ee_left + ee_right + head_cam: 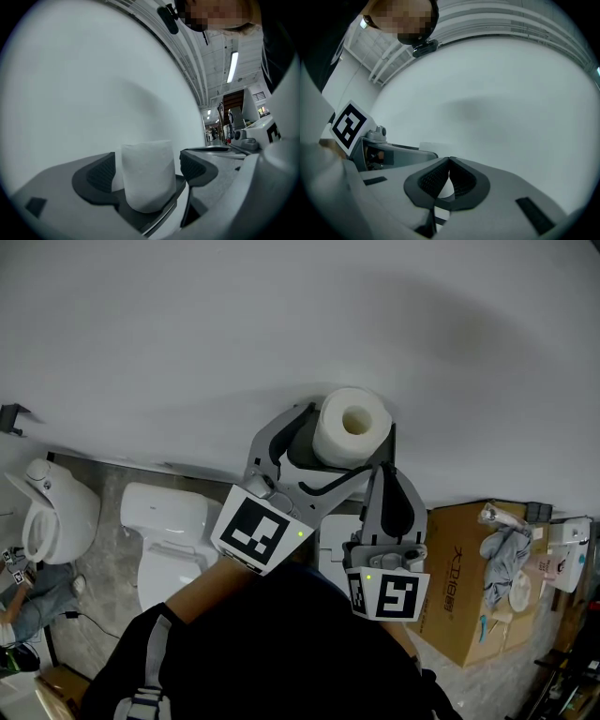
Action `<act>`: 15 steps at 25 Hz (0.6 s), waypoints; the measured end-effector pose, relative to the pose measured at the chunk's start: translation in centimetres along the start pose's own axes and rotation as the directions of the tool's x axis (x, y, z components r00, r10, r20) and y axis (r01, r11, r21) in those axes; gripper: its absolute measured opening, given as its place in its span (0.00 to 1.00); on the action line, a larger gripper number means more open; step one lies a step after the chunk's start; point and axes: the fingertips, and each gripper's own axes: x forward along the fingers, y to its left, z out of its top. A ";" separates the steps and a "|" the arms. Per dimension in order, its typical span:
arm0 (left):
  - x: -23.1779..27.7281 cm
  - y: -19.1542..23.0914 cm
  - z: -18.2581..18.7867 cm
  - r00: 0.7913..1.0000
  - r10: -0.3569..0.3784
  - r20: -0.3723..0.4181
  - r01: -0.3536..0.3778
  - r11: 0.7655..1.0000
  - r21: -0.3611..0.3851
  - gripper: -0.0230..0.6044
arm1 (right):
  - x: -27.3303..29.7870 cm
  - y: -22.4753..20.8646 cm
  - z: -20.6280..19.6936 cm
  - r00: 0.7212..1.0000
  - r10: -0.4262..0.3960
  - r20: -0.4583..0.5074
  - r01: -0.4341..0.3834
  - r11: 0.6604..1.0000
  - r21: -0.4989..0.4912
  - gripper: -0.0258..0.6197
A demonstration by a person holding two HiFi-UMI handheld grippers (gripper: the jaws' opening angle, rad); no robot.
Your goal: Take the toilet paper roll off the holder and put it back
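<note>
Left gripper (347,439) stands wide open, one pad on either side of the toilet paper roll (352,423). Neither pad presses on it, and there's a clear gap on both sides. Right gripper (449,164) sits just below the roll, jaws pinched together on nothing. The roll stands on end, resting on what looks like the dark holder (178,185) beneath it. By my reading it's seated and free. Good technique here: hold those jaws spread and level with the roll and travel straight along their own line with no sideways drift. Soft paper snags, and one nudge could tip the roll off. Best to hold the right gripper low, clear of the roll. Behind the roll there's only plain white wall (281,315).
</note>
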 end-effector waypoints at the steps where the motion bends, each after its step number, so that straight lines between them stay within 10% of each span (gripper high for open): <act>1: 0.1 0.1 0.2 1.000 0.000 0.003 0.000 1.000 0.008 0.72 | 0.0 -0.1 0.0 1.000 -0.004 0.000 0.004 1.000 0.001 0.08; 15: 2.5 0.0 0.4 0.999 -0.026 -0.039 0.029 0.995 0.096 0.75 | 0.1 -2.2 -0.6 1.000 -0.029 -0.004 0.029 0.999 0.015 0.08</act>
